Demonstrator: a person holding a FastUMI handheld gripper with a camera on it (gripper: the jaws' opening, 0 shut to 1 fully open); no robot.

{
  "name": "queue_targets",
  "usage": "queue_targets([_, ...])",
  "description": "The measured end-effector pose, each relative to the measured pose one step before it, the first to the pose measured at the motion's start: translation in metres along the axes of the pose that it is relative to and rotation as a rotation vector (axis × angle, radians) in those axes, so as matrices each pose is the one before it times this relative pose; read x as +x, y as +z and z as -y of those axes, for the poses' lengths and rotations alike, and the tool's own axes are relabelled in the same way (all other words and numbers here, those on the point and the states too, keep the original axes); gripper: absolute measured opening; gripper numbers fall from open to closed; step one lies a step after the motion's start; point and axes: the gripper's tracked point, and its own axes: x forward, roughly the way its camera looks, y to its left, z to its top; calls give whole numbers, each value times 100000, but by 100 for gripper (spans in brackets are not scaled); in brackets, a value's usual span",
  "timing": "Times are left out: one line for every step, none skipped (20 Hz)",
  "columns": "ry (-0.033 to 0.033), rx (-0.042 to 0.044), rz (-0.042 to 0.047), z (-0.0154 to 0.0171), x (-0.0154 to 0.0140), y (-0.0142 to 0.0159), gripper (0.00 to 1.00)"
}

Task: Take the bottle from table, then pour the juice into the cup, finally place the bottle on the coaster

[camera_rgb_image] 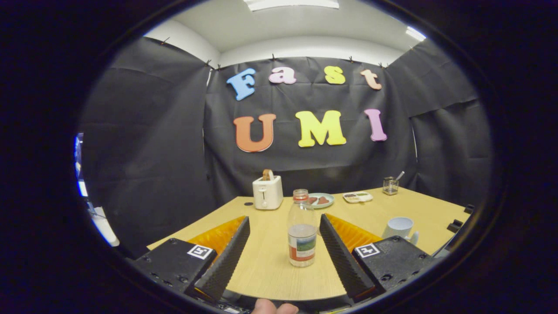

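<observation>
Spread wide apart at lower centre, the gripper [284, 226] grips nothing; the bottle [302, 233] stands upright between its fingers, nearer the right one. Left of centre beyond sits a toaster [267, 192], and lower right, the cup [400, 227] on the table [270, 261].

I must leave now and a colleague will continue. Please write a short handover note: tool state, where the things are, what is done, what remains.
Tool: open, holds nothing; fingers stand wide on both sides of the bottle, not touching it.
Bottle: upright on the table, between the fingers, nearer the right one.
Cup: on the table beyond the right finger.
Coaster: I cannot tell which item it is.
Done: approach only.
Left: grasp, pour, place bottle on coaster.
</observation>
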Motion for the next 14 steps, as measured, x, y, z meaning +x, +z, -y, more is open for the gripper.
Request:
queue_targets([-1323, 1057, -1440, 482, 649, -1354, 100])
queue_targets([-1469, 525, -1546, 546, 669, -1164, 100])
queue_targets([-1960, -44, -484, 743, 773, -866, 100])
queue_targets([-1238, -581, 293, 531, 868, -552, 100])
queue_targets([-910, -545, 65, 296, 984, -679, 100])
queue_targets([-179, -422, -964, 128, 1063, -798, 100])
queue_targets([350, -596, -998, -48, 964, -760, 100])
queue_targets([53, -1040, -905, -4, 582, -582, 100])
queue_targets([-25, -1630, -647, -81, 610, -506, 100])
queue_targets([213, -2218, -378, -92, 895, -363, 100])
queue_targets([-107, -2188, -867, -94, 898, -401, 100])
queue_targets([427, -1506, -1095, -169, 1040, -515, 100])
queue_targets([828, -959, -1037, -184, 701, -330, 100])
queue_targets([555, -626, -951, -97, 547, -265, 100])
